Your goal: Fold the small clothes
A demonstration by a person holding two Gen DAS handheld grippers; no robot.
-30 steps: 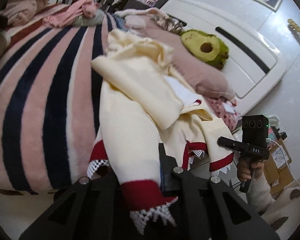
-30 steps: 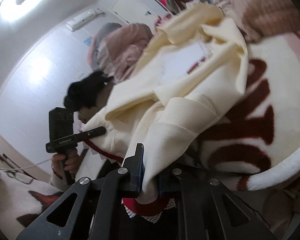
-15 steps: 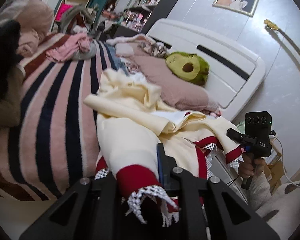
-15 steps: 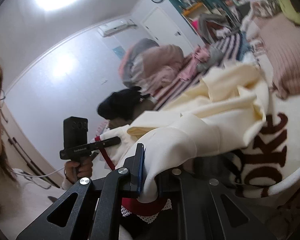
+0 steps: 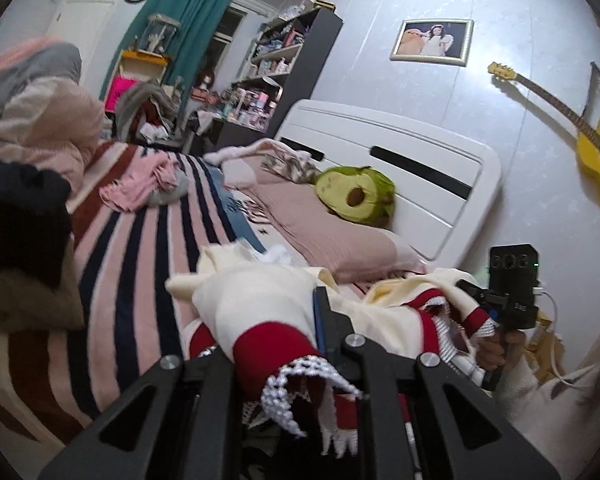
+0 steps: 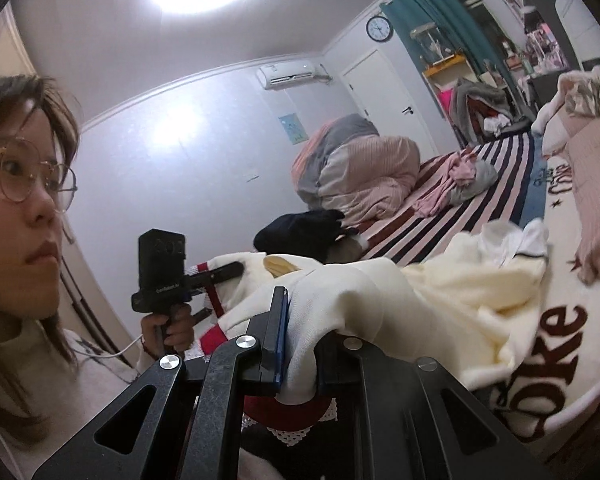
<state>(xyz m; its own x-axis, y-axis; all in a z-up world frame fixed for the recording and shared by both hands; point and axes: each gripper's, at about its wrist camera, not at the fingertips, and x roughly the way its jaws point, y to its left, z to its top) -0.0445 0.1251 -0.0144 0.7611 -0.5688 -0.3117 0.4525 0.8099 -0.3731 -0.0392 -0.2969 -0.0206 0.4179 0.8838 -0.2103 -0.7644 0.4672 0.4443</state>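
The cream garment (image 5: pixel 260 304) hangs stretched between the two grippers, its long axis running from the left gripper (image 5: pixel 300 340) across to the right gripper (image 6: pixel 300 340), with the far end draped on the bed (image 5: pixel 140 280) near its foot edge. Each gripper is clenched on a red lace-trimmed hem, so neither hand is nearer; the cloth lies straight ahead of both. Compared with a second ago, both grippers have risen and levelled out, lifting the hem clear of the striped blanket (image 5: pixel 112 264), and more of the room shows beyond
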